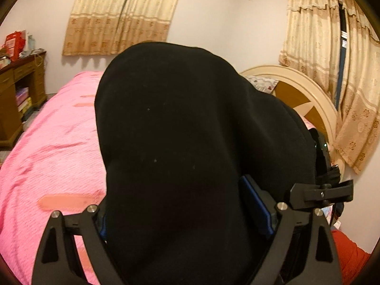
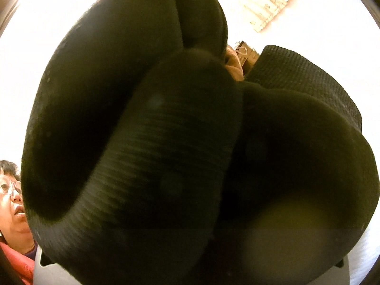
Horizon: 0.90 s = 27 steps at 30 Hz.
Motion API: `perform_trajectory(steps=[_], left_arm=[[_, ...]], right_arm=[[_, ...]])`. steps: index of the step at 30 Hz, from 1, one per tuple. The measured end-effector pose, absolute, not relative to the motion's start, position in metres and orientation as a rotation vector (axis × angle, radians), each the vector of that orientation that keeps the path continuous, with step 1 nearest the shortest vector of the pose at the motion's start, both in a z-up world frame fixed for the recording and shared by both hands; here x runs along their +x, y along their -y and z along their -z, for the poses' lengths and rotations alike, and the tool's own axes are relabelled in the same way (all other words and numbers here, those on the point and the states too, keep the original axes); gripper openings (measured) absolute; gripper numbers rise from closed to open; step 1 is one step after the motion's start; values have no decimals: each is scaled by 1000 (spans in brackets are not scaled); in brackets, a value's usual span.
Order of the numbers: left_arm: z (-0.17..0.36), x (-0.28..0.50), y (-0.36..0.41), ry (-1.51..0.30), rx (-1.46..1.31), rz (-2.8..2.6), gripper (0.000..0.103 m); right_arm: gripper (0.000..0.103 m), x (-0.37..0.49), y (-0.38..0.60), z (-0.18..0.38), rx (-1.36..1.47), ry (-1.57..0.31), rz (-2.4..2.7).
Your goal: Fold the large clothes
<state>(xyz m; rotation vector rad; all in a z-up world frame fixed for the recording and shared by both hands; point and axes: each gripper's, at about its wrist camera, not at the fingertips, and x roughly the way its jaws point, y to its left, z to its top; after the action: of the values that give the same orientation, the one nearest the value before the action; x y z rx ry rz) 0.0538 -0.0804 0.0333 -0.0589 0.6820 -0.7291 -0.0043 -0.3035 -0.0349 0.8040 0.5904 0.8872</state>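
Observation:
A black garment (image 1: 190,142) fills the middle of the left wrist view, bunched between the fingers of my left gripper (image 1: 187,216). The blue pads (image 1: 258,206) press against the cloth, which hangs up and over the fingertips. In the right wrist view the same black garment (image 2: 166,142), with a ribbed hem (image 2: 308,80), drapes over the lens and hides my right gripper's fingers. The other gripper's body (image 1: 323,190) shows at the right edge of the left wrist view, against the cloth.
A bed with a pink cover (image 1: 54,147) lies below and to the left. Its cream headboard (image 1: 296,90) stands at the right. A brown desk (image 1: 21,90) with clutter is at far left. Curtains (image 1: 123,16) hang on the walls. A person's face (image 2: 11,201) is at lower left.

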Motion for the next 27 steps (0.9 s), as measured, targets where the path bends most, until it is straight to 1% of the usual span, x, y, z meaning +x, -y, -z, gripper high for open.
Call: perform_trajectory(steps=[6,18,27], left_arm=[[-30,37,74,-708,-88,694,92],[-14,12,23,-751,-171,609,92],[21,12,-11,-832,-286,561,92]], right_arm=[[102,-24,270,39,812,-628,-898],[102,-45,189,55,786,-742,-947],[102,-37,144,75,748,-873,-948]])
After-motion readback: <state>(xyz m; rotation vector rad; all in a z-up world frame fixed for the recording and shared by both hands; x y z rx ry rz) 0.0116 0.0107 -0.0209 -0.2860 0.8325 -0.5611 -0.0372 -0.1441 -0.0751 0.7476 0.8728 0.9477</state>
